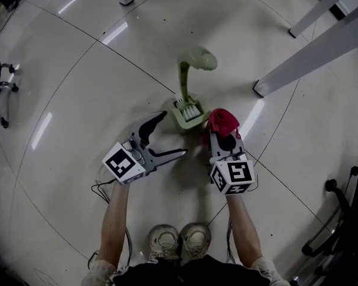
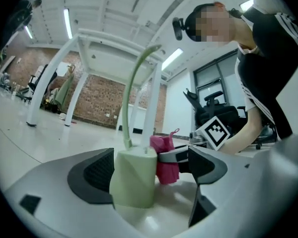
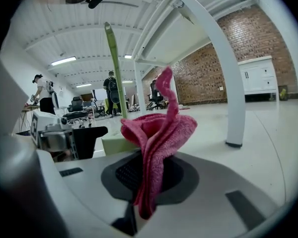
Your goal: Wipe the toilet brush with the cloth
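Two grippers hang near the floor (image 1: 77,70); the left gripper (image 1: 174,133) gapes open, the brush (image 1: 183,76) upright in its holder (image 1: 180,117) between its jaws. The right gripper (image 1: 224,134) clamps the cloth (image 1: 222,121), beside the brush.

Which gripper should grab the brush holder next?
Left, likely. The left gripper is open, with the brush holder at its jaws; the right gripper is shut on the cloth.

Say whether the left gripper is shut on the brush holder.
No, the left gripper has its jaws wide apart, not gripping the green holder.
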The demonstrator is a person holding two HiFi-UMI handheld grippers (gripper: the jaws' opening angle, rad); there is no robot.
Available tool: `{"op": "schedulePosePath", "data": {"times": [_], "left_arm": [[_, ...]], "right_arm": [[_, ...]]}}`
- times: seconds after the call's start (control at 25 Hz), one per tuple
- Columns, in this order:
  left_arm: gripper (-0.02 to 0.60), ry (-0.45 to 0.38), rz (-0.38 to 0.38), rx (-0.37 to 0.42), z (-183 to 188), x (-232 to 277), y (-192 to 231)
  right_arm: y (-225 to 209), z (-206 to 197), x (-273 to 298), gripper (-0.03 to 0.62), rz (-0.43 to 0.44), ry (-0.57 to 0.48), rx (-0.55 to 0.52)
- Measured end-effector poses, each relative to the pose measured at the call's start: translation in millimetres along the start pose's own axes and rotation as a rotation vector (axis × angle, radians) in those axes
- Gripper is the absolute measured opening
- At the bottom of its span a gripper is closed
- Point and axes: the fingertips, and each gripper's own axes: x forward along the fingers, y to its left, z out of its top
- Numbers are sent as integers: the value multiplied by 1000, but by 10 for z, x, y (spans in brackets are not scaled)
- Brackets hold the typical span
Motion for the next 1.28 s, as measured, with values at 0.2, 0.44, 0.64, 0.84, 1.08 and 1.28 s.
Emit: {"op": "schedulePosePath", "data": {"times": [0.2, 0.44, 0.64, 0.84, 1.08, 1.28], "left_arm": [[445, 120, -88, 16, -123, 178, 162], [445, 102, -85, 19, -75, 206, 118], [445, 109, -79, 23, -88, 151, 130], [446, 118, -88, 22, -93, 120, 78], [446, 124, -85, 7, -70, 199, 70], [446, 135, -105, 22, -108, 77, 52]], "right_arm": [[37, -15, 10, 32, 15, -1, 5], [254, -31, -95, 32, 67, -12, 3], [533, -153, -168, 32, 124, 8, -44], [640, -174, -130, 32, 162, 15, -43], [972, -313, -121, 32, 372, 80, -89], [1233, -390, -136, 32, 491, 105, -86]]}}
